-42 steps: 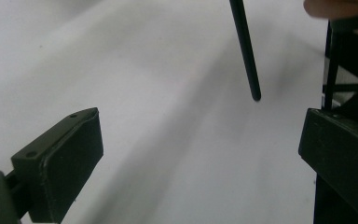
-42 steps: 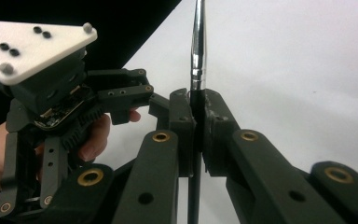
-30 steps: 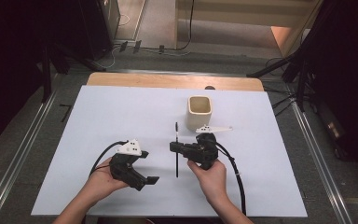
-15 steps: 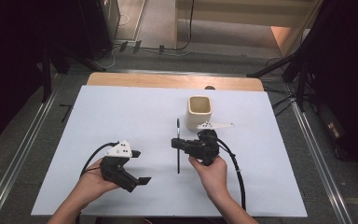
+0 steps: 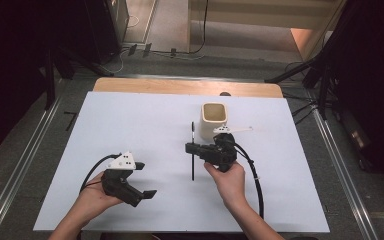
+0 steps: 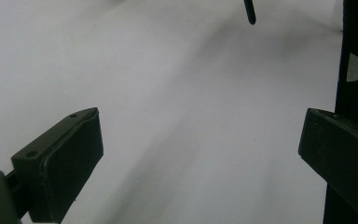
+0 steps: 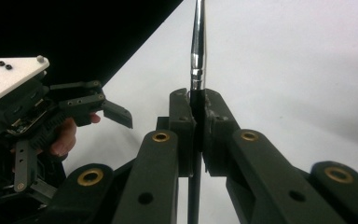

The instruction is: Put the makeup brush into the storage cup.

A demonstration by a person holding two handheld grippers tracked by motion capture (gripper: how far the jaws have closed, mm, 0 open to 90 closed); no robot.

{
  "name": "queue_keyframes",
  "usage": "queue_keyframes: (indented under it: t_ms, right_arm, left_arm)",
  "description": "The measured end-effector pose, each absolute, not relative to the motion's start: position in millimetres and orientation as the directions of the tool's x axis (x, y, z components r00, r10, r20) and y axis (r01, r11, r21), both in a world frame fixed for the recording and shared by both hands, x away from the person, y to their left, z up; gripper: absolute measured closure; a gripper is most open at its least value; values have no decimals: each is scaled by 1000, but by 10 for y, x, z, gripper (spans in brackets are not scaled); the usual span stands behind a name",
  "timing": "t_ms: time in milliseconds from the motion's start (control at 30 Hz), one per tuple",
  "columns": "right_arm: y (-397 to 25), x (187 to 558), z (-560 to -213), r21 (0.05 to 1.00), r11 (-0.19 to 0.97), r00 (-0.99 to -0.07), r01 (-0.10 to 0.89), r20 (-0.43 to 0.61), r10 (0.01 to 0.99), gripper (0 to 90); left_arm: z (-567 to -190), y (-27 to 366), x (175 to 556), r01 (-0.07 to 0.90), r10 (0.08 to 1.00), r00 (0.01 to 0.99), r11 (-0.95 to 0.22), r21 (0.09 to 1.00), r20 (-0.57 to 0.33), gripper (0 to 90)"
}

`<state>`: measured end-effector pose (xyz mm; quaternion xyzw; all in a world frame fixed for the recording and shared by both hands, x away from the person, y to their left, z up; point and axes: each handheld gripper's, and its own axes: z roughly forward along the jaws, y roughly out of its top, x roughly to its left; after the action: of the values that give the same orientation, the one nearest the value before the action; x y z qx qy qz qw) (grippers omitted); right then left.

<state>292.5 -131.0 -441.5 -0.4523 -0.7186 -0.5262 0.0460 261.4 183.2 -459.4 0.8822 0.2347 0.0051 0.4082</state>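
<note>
Right now my right gripper (image 5: 192,148) is clamped on a thin black brush (image 5: 192,150), near the middle of the white tabletop (image 5: 130,115). From the high view the brush runs straight away from me, its far tip just left of a cream square cup (image 5: 213,119) that stands upright on the tabletop, and its near end pointing back toward my side. Whether the brush touches the surface I cannot tell. In the right gripper view the two black jaws are pressed together on the brush's dark handle just below its shiny metal ferrule (image 7: 197,42), which rises above them.

My left gripper (image 5: 149,194) sits lower left on the tabletop, held in my left hand (image 5: 96,200), well apart from the brush and the cup. Its jaws stand wide apart with nothing between them; the left gripper view looks between two black pads (image 6: 70,158) at bare white surface, with one end of the brush (image 6: 249,11) far off at the top edge.

My right hand (image 5: 228,182) holds the right gripper from behind, and a black cable (image 5: 256,175) loops from it back toward me.
</note>
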Motion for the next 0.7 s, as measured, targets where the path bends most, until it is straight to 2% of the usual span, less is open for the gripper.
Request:
queue_keyframes:
  t_ms: [700]
  right_arm:
    - [-1513,3044,-4333,723,19,-569,690,526,633,858]
  left_arm:
    - [-4604,1877,2614,421,426,885,-554,719,-190,0]
